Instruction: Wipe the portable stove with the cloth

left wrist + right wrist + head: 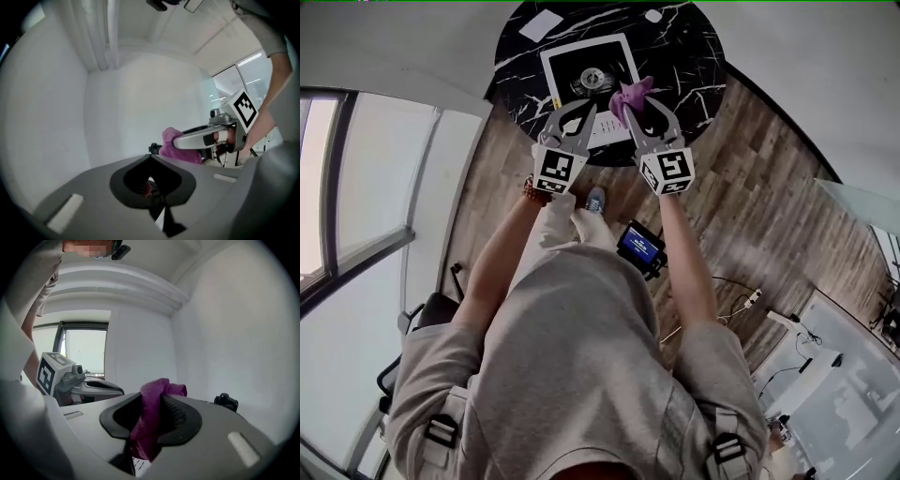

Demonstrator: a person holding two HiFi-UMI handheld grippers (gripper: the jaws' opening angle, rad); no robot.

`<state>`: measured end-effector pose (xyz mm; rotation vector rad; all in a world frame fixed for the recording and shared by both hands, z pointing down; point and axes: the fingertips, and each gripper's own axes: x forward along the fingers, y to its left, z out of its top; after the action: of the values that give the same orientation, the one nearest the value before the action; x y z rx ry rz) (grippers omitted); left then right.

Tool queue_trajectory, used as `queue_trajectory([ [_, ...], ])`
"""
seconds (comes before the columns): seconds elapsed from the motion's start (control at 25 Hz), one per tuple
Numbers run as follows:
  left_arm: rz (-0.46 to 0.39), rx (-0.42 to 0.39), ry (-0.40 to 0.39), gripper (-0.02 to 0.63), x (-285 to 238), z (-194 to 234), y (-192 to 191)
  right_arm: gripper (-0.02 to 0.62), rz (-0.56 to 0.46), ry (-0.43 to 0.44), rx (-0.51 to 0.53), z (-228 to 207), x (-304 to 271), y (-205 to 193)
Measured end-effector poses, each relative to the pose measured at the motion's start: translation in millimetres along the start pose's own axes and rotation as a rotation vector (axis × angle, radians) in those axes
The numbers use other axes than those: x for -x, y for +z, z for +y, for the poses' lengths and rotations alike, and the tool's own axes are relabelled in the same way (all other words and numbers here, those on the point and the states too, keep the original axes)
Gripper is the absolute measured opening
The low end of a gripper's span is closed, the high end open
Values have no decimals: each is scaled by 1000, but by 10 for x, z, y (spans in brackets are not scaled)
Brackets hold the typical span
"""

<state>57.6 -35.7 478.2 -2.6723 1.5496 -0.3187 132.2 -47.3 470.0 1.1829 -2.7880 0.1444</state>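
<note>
The portable stove (565, 58), white with a black round burner, lies on a round black marble table (694, 66) at the top of the head view. My right gripper (630, 110) is shut on a purple cloth (633, 94) and holds it over the stove's near right edge. In the right gripper view the cloth (151, 420) hangs bunched between the jaws of that gripper (151, 401). My left gripper (587, 111) hovers just left of it, over the stove's front edge, shut with nothing in it (151, 158).
A white card (541, 25) and a small white item (653, 16) lie on the table's far side. On the wooden floor below stand a device with a blue screen (640, 247) and a power strip with cables (752, 299). White walls surround the table.
</note>
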Motion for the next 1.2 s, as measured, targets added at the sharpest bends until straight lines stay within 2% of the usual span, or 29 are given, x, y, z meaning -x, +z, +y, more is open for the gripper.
queue_trajectory([
  [0.16, -85, -49, 21, -6, 147, -74, 389, 129, -52, 43, 77, 183, 152, 311],
  [0.28, -152, -85, 41, -6, 273, -102, 684, 127, -100, 44, 114, 248, 290, 536],
  [0.4, -181, -61, 62, -6, 447, -155, 918, 127, -141, 26, 145, 291, 472, 784],
  [0.52, -192, -23, 77, -6, 553, -155, 1043, 127, -181, -3, 164, 303, 589, 1056],
  [0.64, -231, -53, 94, -6, 623, -130, 1180, 127, -204, -32, 181, 345, 713, 1238],
  [0.72, -237, -37, 112, -6, 672, -124, 1247, 127, -212, -43, 193, 381, 801, 1318],
  [0.96, -299, -147, 132, -6, 855, -171, 1528, 127, -257, -54, 270, 560, 1025, 1533],
  [1.2, -314, -194, 145, -6, 1072, -177, 1582, 127, -277, -92, 296, 654, 1186, 1612],
])
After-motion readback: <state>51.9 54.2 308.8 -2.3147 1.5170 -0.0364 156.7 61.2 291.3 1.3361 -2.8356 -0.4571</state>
